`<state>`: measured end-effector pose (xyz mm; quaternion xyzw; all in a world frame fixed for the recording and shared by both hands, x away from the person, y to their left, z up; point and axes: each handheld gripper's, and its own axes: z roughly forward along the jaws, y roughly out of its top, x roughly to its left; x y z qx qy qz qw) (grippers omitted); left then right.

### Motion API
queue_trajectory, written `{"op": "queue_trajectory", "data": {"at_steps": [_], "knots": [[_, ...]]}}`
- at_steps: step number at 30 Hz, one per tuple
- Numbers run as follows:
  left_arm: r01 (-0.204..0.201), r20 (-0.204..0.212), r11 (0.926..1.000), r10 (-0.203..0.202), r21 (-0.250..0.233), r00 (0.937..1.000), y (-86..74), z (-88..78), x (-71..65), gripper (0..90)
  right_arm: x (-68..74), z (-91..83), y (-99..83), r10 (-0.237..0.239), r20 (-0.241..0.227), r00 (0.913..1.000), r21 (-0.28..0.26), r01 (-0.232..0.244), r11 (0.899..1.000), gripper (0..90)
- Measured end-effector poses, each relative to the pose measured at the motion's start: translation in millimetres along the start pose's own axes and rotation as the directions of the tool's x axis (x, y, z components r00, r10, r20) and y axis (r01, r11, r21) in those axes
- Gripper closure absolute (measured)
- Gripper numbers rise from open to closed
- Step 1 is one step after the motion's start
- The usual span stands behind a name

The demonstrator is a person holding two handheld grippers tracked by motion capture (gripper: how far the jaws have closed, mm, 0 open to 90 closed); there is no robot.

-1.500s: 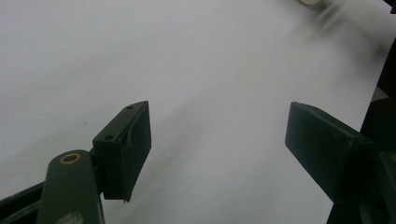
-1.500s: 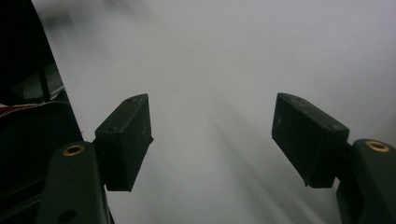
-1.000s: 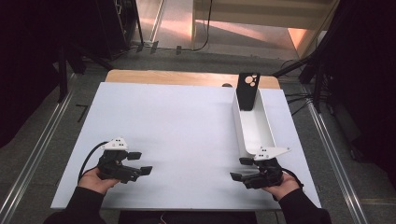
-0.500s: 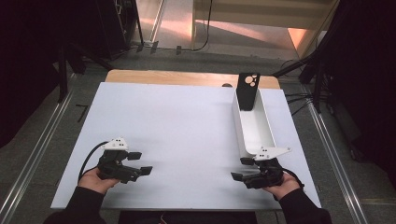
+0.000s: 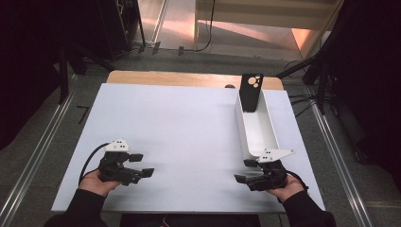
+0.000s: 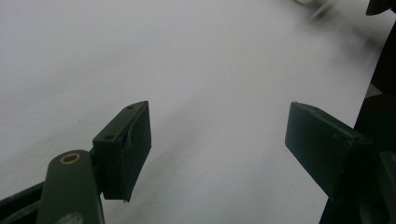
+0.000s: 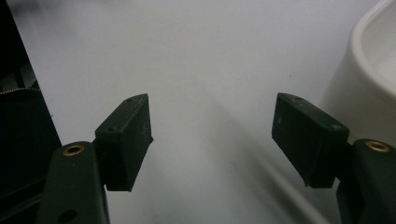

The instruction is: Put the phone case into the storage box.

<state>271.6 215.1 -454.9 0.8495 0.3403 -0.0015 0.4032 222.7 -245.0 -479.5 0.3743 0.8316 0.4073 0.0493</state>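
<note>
I am holding my left gripper [image 5: 141, 164] released, well left of the white tray [image 5: 257, 130] | my right gripper [image 5: 245, 171] released, just below tray's near end, gripping nothing.

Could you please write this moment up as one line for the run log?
left tool: open, empty, near table edge | right tool: open, empty, beside white tray | black phone case: upright in tray's far end

Blurred pale object [image 6: 306, 2] at top edge; white tray [image 7: 369, 70] cut off at right
</note>
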Motion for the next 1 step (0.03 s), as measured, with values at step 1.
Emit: {"op": "queue_trajectory", "data": {"at_steps": [1], "knots": [[0.000,0.000,1.0000,0.000,0.000,1.0000,0.0,0.0,0.0,22.6,0.0,0.0,0.0,0.000,0.000,1.0000,0.000,0.000,1.000,26.9]]}}
